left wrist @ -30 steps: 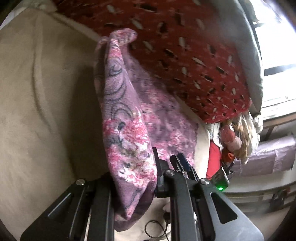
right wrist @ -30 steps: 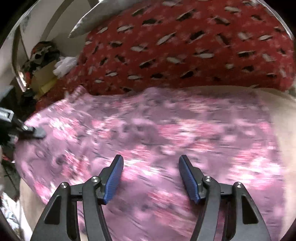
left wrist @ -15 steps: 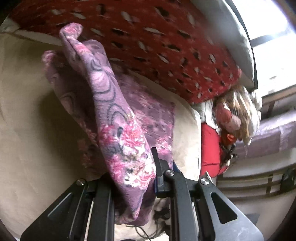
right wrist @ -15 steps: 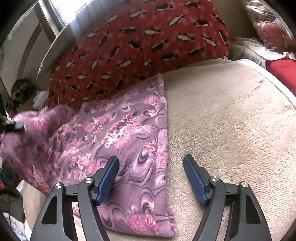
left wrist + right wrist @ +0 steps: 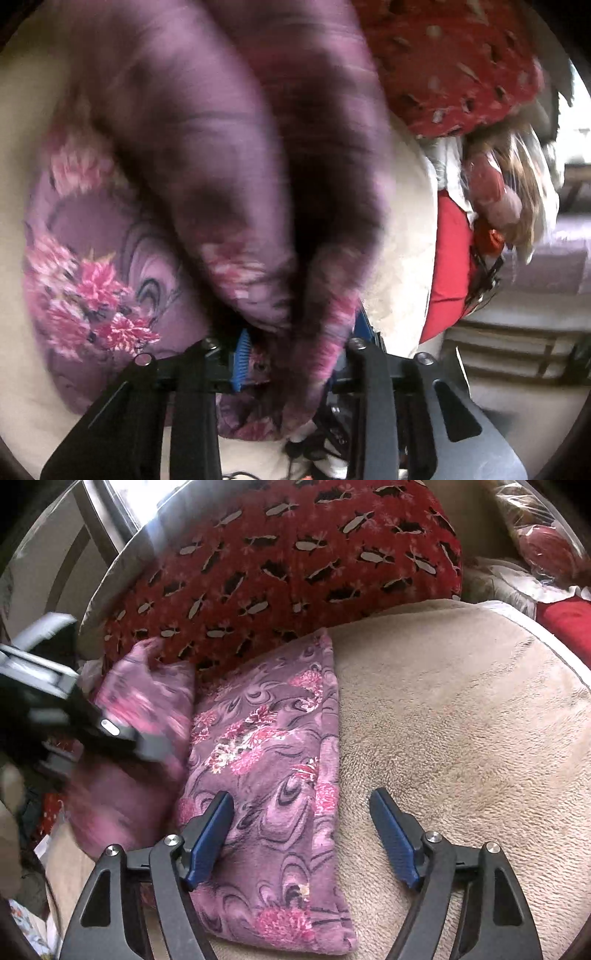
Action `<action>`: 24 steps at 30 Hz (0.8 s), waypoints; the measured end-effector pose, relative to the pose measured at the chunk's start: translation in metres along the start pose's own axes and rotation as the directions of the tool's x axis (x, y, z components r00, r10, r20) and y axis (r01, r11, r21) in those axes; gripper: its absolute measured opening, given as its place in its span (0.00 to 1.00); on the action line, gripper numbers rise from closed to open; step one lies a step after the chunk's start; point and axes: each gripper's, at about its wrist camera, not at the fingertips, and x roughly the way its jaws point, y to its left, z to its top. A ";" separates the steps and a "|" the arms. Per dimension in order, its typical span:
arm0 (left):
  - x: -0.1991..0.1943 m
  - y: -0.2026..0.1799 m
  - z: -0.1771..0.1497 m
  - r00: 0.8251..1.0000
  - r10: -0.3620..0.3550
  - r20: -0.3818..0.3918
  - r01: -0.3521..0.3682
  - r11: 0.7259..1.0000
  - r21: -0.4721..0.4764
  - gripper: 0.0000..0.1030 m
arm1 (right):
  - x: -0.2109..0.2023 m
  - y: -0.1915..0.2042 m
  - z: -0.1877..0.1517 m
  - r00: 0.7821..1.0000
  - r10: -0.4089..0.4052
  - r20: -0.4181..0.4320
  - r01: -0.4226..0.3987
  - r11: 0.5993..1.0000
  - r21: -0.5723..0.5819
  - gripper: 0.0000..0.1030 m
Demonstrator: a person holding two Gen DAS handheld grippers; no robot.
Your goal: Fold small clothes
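A purple floral cloth (image 5: 266,746) lies as a long strip on the beige blanket (image 5: 461,720). My right gripper (image 5: 301,795) stands open just above the strip's near right edge, with nothing pressed between its pads. In the right wrist view my left gripper (image 5: 122,738) comes in blurred from the left, with a raised fold of the cloth around it. In the left wrist view that fold (image 5: 207,147) bulges up, blurred. My left gripper (image 5: 301,328) has jaws that are opening; the cloth still hangs between them and lies over the right finger, and the left pad (image 5: 240,356) is bare.
A red patterned pillow (image 5: 295,554) lies against the far end of the cloth. Plastic-wrapped things (image 5: 491,192) and a red bundle (image 5: 450,258) sit past the blanket's edge. Dark cables (image 5: 306,450) lie below my left gripper. Bare beige blanket spreads to the right of the strip.
My left gripper has swung the held fold over and down towards the flat strip, and its jaws have widened off the cloth. My right gripper came off the cloth early on and has since stayed put.
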 end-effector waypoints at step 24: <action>-0.070 0.133 -0.033 0.973 -0.086 0.212 0.125 0.976 -0.176 0.52 | 0.011 0.053 0.067 0.999 0.023 -0.034 -0.026 0.998 -0.064 0.78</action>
